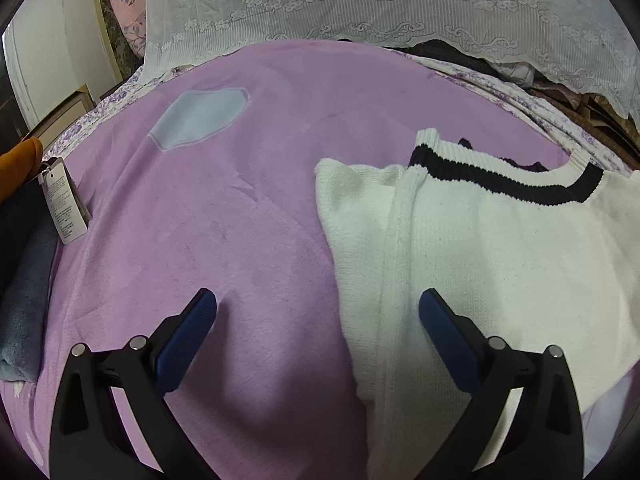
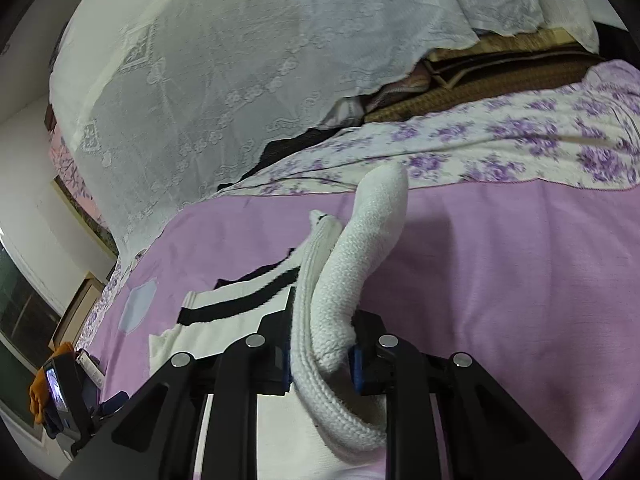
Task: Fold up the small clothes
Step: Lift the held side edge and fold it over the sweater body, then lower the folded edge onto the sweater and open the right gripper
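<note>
A small white knitted sweater with a black stripe at its collar lies on a lilac blanket, with its left side folded over. My left gripper is open and empty, its fingers astride the sweater's left edge, just above the cloth. In the right wrist view my right gripper is shut on the sweater's white sleeve and holds it lifted above the blanket; the sweater's body lies to the left below.
A pile of dark and orange clothes with a paper tag lies at the blanket's left edge. White lace cloth hangs over stacked bedding at the back. A floral sheet borders the blanket. A pale patch marks the blanket.
</note>
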